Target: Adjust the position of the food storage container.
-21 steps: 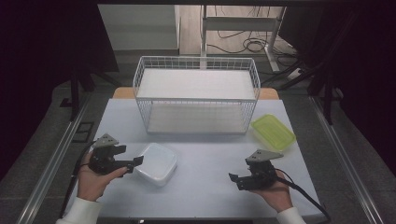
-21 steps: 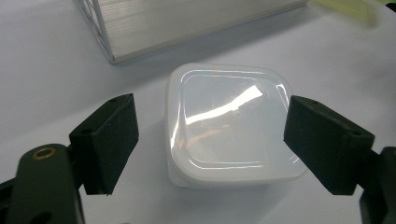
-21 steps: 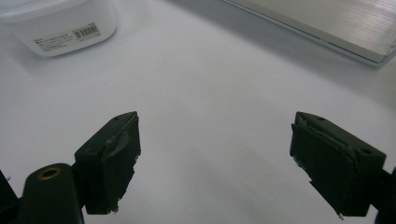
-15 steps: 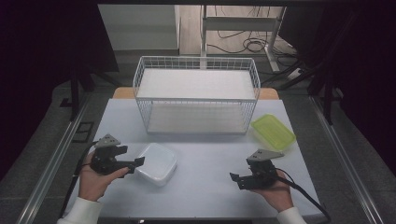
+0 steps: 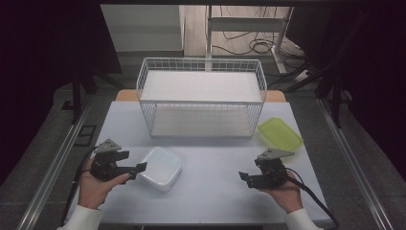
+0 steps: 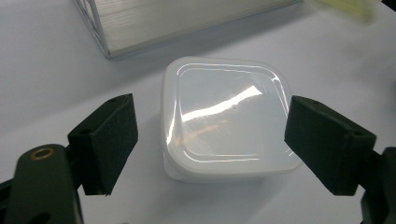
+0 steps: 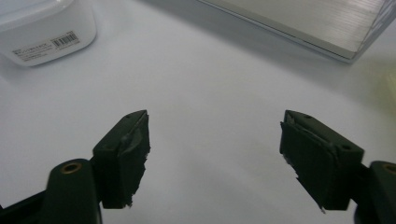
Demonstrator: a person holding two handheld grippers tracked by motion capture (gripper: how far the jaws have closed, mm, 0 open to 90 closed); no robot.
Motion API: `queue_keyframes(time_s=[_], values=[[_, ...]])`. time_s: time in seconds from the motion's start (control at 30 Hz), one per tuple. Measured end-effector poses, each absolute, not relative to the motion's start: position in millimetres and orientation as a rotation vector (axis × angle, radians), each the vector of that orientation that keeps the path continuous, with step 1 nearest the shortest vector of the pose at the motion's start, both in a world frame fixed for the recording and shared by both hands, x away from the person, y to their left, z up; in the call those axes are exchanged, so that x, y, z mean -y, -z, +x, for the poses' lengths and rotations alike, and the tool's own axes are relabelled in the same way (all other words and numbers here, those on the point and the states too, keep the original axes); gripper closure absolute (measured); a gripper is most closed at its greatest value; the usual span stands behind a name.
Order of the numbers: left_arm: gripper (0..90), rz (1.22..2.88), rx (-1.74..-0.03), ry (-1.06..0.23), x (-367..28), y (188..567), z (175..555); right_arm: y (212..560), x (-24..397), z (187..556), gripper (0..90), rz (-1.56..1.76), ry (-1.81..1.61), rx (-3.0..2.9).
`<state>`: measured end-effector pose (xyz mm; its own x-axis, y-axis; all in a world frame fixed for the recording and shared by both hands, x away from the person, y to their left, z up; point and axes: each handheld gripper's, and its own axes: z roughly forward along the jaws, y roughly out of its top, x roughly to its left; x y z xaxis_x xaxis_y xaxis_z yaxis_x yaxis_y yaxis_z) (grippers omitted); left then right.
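This looks like a lab or recording room rather than a home. A pale surface (image 5: 210,191) stands on a grey carpeted floor (image 5: 43,158), boxed in by dark curtains (image 5: 48,48). Metal rails (image 5: 57,165) run along both sides, and loose cables (image 5: 249,45) lie beneath a metal-legged desk (image 5: 249,24) behind.

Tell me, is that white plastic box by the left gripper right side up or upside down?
Upside down, it seems: the white box shows a closed, glossy flat face on top, no opening, and its wider rim lies on the table. Its contents cannot be seen.
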<state>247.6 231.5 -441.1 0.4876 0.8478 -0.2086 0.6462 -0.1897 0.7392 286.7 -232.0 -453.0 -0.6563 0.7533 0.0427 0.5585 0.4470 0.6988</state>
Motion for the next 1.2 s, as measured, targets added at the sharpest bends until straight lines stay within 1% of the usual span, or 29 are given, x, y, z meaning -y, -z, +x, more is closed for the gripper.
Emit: queue_keyframes(time_s=[0.1, 0.23, 0.43, 0.47, 0.57, 0.6, 0.63, 0.7, 0.73, 0.77, 0.8, 0.87, 0.9, 0.93, 1.03, 1.13, 1.2], values=[[16.9, 1.911, -1.243, -0.315, -233, 441, 249, 451, 234, 291, 28.6, 1.135, -0.998, -2.434], [16.8, 1.922, -1.242, -0.31, -233, 442, 250, 449, 237, 295, 30.5, 1.142, -0.983, -2.436], [16.8, 1.904, -1.237, -0.297, -235, 440, 251, 433, 253, 308, 36.2, 1.241, -0.997, -2.407], [16.8, 1.905, -1.235, -0.297, -235, 440, 251, 429, 257, 313, 37.7, 1.244, -0.967, -2.403], [16.8, 1.899, -1.229, -0.298, -236, 439, 249, 414, 270, 330, 45.9, 1.284, -0.95, -2.391], [16.8, 1.899, -1.229, -0.298, -236, 439, 249, 414, 270, 330, 45.9, 1.284, -0.95, -2.391], [16.8, 1.898, -1.228, -0.297, -236, 439, 249, 406, 277, 343, 50.1, 1.302, -0.928, -2.372], [16.8, 1.897, -1.226, -0.297, -237, 438, 248, 404, 279, 348, 51.4, 1.312, -0.922, -2.365], [16.8, 1.897, -1.226, -0.298, -237, 438, 248, 397, 283, 363, 53.6, 1.332, -0.889, -2.365], [16.8, 1.897, -1.225, -0.298, -237, 438, 248, 397, 283, 363, 53.6, 1.332, -0.889, -2.365], [16.8, 1.897, -1.226, -0.299, -237, 438, 248, 392, 286, 376, 54.4, 1.342, -0.851, -2.371], [16.8, 1.898, -1.227, -0.3, -237, 438, 249, 388, 290, 388, 54.4, 1.359, -0.827, -2.378], [16.8, 1.898, -1.227, -0.3, -237, 438, 249, 388, 290, 388, 54.4, 1.359, -0.827, -2.378], [16.8, 1.903, -1.227, -0.3, -237, 439, 249, 383, 295, 400, 54.2, 1.39, -0.817, -2.383], [16.8, 1.914, -1.224, -0.302, -236, 440, 249, 381, 299, 407, 53.4, 1.401, -0.787, -2.382], [16.7, 1.919, -1.225, -0.305, -235, 441, 249, 376, 316, 422, 50.9, 1.452, -0.772, -2.361], [16.6, 1.921, -1.226, -0.307, -235, 441, 249, 376, 320, 423, 50.6, 1.458, -0.771, -2.355]])
